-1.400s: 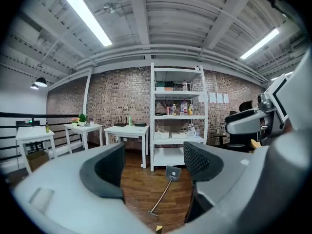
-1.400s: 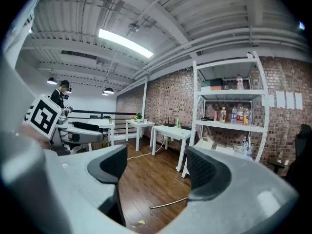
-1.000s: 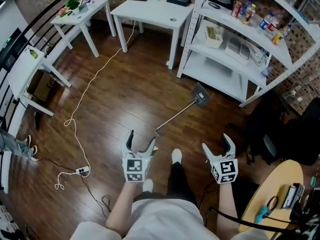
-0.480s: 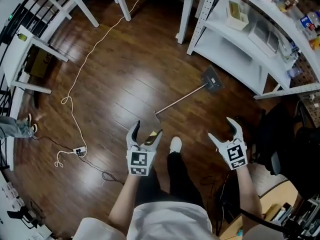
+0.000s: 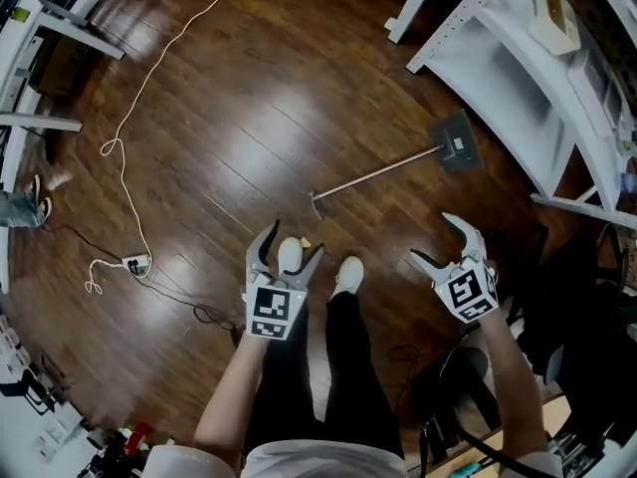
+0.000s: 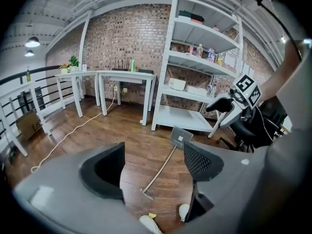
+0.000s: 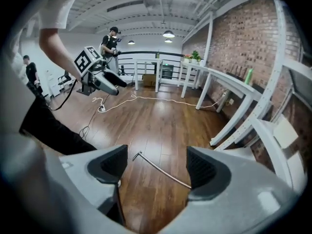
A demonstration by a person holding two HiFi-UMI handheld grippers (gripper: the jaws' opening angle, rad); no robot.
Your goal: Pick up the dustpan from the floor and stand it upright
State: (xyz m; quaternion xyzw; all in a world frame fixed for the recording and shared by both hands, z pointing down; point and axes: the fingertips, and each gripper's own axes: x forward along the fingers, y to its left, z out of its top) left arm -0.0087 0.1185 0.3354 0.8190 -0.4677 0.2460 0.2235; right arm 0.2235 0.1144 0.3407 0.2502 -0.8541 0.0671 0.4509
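Overhead, the head view looks steeply down onto dark wood flooring, with the person's legs and 2 white shoes [image 5: 348, 272] at the bottom centre. The dustpan [image 5: 455, 147] lies flat on the floor. Its grey pan sits upper right, close to the foot of a white shelving unit [image 5: 518, 78], and its long thin handle [image 5: 378, 173] runs diagonally down and left to a small hooked end.

The left gripper [image 5: 292, 242] is held over the shoes, just below that hooked end and not touching it. Its 2 jaws stand well apart with nothing between them. In the left gripper view the handle [image 6: 163, 167] shows on the floor beyond the gap, leading away to the pan.

The right gripper [image 5: 433, 239] hangs to the right of the legs, below the pan and apart from it. Its jaws are spread wide and hold nothing. In the right gripper view a stretch of the handle [image 7: 161, 169] crosses the floor beyond the opening.

Left of the dustpan the floor is broad bare wood. A white cable [image 5: 129, 118] trails across it well to the left, ending at a power strip [image 5: 136, 263]. On the right, room is tighter: the shelving unit's legs stand near the pan, and a black chair [image 5: 577, 297] sits just beyond the right gripper.
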